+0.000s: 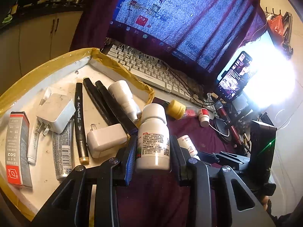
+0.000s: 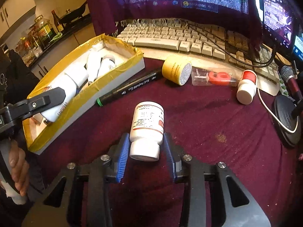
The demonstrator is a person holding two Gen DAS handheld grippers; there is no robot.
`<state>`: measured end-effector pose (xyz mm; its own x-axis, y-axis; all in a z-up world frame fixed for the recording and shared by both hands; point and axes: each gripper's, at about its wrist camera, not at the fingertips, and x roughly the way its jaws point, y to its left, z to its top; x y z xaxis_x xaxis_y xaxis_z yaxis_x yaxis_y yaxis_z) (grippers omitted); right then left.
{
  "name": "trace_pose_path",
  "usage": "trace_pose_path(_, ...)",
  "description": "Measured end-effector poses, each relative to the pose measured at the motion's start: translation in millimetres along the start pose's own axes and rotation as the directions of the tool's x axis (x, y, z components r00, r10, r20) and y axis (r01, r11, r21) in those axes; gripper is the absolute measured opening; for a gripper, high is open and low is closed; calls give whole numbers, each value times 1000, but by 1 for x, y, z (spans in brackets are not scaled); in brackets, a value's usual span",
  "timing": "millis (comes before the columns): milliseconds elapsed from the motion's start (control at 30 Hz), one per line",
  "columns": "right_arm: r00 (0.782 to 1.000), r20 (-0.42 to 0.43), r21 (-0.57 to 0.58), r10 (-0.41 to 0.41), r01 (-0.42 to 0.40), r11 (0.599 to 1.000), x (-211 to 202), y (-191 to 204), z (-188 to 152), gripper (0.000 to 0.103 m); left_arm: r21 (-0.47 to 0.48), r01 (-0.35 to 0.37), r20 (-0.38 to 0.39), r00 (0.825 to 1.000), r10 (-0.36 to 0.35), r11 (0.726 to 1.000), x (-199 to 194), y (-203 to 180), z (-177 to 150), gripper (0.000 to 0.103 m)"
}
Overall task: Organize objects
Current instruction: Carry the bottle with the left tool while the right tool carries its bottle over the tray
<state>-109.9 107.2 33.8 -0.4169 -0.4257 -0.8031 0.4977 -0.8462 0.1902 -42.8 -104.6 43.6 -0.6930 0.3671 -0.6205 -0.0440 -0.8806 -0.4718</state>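
Observation:
My left gripper [image 1: 153, 147] is shut on a white labelled bottle [image 1: 153, 141], held upright at the right edge of the yellow-taped tray [image 1: 47, 62]. The tray holds black markers [image 1: 80, 121], white chargers [image 1: 55, 113], tubes and a red-grey box [image 1: 17, 147]. My right gripper [image 2: 146, 147] is closed around a second white pill bottle [image 2: 147, 130] that lies on the maroon cloth [image 2: 208, 128], cap toward me. The left gripper [image 2: 45, 98] with its bottle shows over the tray [image 2: 85, 98] in the right wrist view.
On the cloth lie a black marker [image 2: 130, 89], a yellow jar [image 2: 177, 70], a clear packet with a red part [image 2: 214, 76] and a small red-labelled bottle [image 2: 246, 89]. A keyboard [image 2: 180, 37], draped monitor, phone [image 1: 236, 75] and microphone stand [image 2: 287, 121] lie behind.

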Motion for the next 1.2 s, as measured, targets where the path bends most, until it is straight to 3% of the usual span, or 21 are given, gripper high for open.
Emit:
trace_pose_path(267,996,83,38,20,-24,999,-16,-5,14,34,-19,-5,9,1000,6,1000,-1,10,4,29)
trace_pose_path(733,987,148,-27,66,-63,998,-21,16,46,33,-31,-7,59,998,9,1000,-11,20,11,29)
trace_pose_path(967,980,181,-19,83,-81,997,-22,20,64,33,-51,-37,81,996,41,998,-18,32,18,29)
trace_pose_path(1200,981,183,-45,69,-61,997,-7,26,87,33,-82,-84,51,995,88,993,-12,47,19,29)
